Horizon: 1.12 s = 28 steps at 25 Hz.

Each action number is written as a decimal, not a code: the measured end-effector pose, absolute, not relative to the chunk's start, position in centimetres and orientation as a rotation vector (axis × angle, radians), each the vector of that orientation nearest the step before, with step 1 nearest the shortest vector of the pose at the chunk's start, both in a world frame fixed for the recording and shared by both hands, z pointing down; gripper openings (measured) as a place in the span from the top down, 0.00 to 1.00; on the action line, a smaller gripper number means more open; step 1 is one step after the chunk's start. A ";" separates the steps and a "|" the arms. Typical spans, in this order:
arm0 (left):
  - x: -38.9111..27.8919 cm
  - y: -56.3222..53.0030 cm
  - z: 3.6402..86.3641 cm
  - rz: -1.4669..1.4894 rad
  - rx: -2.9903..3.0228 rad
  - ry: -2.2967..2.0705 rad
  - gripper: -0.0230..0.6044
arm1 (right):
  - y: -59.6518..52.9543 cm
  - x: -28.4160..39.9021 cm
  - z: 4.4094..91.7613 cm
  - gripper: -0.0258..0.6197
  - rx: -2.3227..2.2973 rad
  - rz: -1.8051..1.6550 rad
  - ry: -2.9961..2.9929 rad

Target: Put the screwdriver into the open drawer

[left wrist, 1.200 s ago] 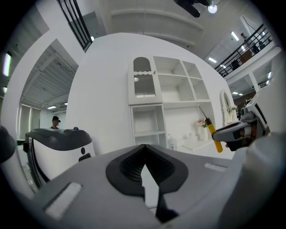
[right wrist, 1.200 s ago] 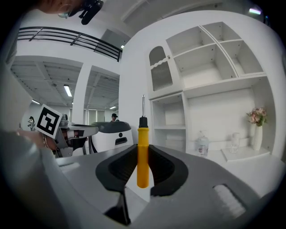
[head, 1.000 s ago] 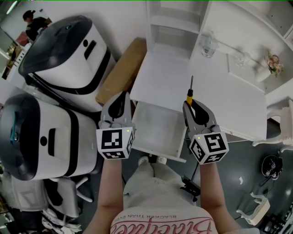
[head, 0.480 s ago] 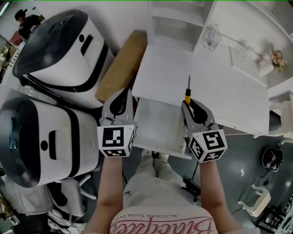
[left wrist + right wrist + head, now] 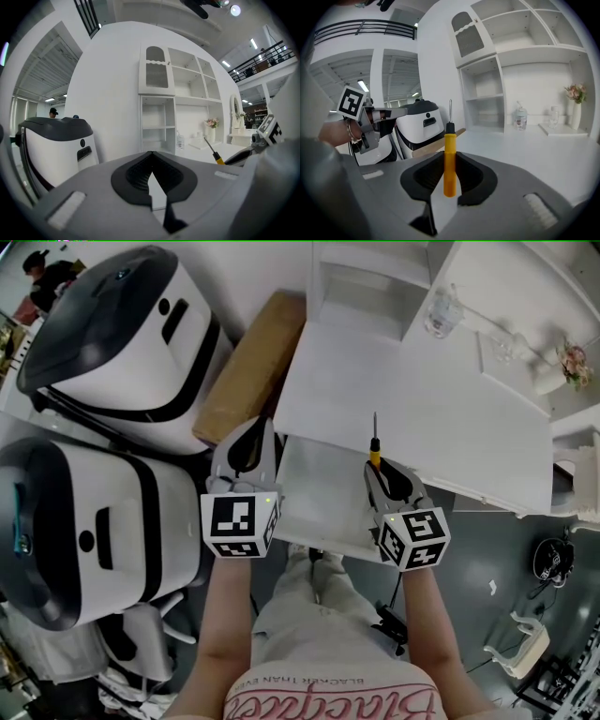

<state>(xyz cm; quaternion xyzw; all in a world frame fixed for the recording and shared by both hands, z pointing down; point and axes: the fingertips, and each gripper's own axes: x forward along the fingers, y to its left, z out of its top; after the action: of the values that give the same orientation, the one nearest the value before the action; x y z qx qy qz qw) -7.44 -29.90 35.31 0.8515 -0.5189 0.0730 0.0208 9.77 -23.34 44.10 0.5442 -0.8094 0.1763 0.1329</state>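
A screwdriver [image 5: 374, 456] with a yellow handle and a thin metal shaft sticks forward out of my right gripper [image 5: 382, 476], which is shut on the handle. Its shaft reaches over the desk's front edge. The right gripper view shows the handle [image 5: 449, 159] upright, clamped between the dark pads. The open white drawer [image 5: 314, 495] lies below and between both grippers, and its inside looks bare. My left gripper [image 5: 255, 434] is shut on nothing at the drawer's left edge. The left gripper view shows its jaws [image 5: 151, 158] meeting at the tip, with the screwdriver [image 5: 216, 157] off to the right.
The white desk [image 5: 422, 418] carries a shelf unit [image 5: 361, 287], a glass jar [image 5: 441, 310] and a small flower vase [image 5: 570, 367]. Two large white-and-black machines [image 5: 122, 334] [image 5: 84, 521] stand at left. A brown board [image 5: 248, 371] leans beside the desk.
My right gripper has sunk with the screwdriver toward the drawer's right side. The left gripper has lowered a little beside the drawer's left edge.
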 end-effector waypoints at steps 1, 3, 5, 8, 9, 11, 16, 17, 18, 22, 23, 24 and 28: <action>-7.6 -29.9 35.5 0.226 2.636 -1.607 0.94 | -23.3 9.6 44.6 0.84 1.567 0.528 -2.340; -7.7 -30.0 35.8 0.227 2.631 -1.603 0.94 | -23.2 9.3 45.7 0.84 1.538 0.559 -2.322; -7.8 -30.0 36.1 0.229 2.626 -1.599 0.94 | -23.0 9.0 46.9 0.84 1.506 0.586 -2.300; -8.2 -30.1 36.4 0.226 2.614 -1.599 0.94 | -22.6 8.6 48.9 0.84 1.459 0.632 -2.268; -8.2 -30.2 36.5 0.226 2.611 -1.600 0.94 | -22.5 8.4 49.6 0.84 1.445 0.650 -2.257; -8.4 -30.2 36.6 0.226 2.603 -1.600 0.94 | -22.2 8.3 51.1 0.84 1.415 0.696 -2.232; -8.4 -30.4 37.2 0.230 2.590 -1.596 0.94 | -21.5 7.8 54.5 0.84 1.331 0.793 -2.173; -8.5 -30.5 37.4 0.234 2.586 -1.595 0.94 | -21.5 7.7 55.0 0.84 1.317 0.803 -2.163; -8.6 -30.5 37.6 0.238 2.579 -1.596 0.94 | -21.5 7.6 55.5 0.84 1.303 0.812 -2.153; -9.1 -30.6 38.4 0.249 2.547 -1.605 0.94 | -21.3 7.2 57.6 0.84 1.253 0.861 -2.103; -9.2 -30.6 38.6 0.252 2.542 -1.608 0.94 | -21.2 7.1 58.1 0.84 1.240 0.877 -2.088; -9.2 -30.5 38.6 0.255 2.538 -1.610 0.94 | -21.1 7.1 58.7 0.84 1.228 0.893 -2.072; -9.5 -30.3 38.9 0.274 2.531 -1.610 0.94 | -20.7 7.0 60.9 0.84 1.187 0.964 -2.005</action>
<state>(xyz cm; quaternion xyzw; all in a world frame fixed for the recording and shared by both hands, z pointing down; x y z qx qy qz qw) -9.51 -30.26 38.93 0.8384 -0.5335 0.0909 0.0647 6.98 -20.73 60.95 0.4484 -0.7573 0.3639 0.3051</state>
